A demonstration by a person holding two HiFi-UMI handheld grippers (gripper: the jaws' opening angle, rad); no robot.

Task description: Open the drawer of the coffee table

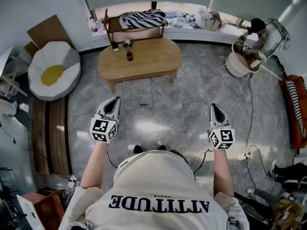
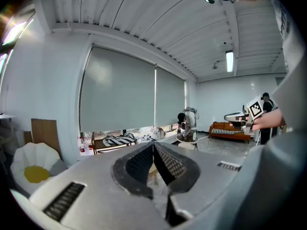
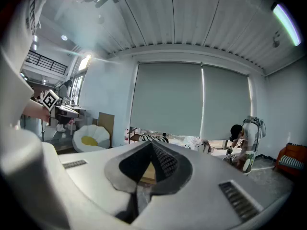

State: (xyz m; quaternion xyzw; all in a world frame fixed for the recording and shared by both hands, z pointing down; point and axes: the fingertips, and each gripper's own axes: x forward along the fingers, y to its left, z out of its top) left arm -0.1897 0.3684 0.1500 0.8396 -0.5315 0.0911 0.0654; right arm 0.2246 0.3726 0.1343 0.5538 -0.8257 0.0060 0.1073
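Note:
The oval wooden coffee table [image 1: 144, 60] stands across the room in the head view, with a small plant [image 1: 127, 42] and a dark bottle [image 1: 129, 56] on its top. I cannot make out its drawer from here. My left gripper [image 1: 115, 99] and right gripper [image 1: 213, 106] are held out side by side over the grey floor, well short of the table. Both are shut with nothing between the jaws. In the left gripper view the left gripper [image 2: 154, 144] points at the window wall. The right gripper [image 3: 151, 144] shows a sliver of the table [image 3: 147, 170] behind its jaws.
A white and yellow egg-shaped seat [image 1: 53, 71] lies left of the table. Behind the table is a bench [image 1: 136, 30] with a striped cloth [image 1: 143, 18]. A person [image 1: 259, 30] bends over a basket [image 1: 237, 63] at the back right. An orange sofa [image 1: 295, 109] and floor cables [image 1: 249, 152] are on the right.

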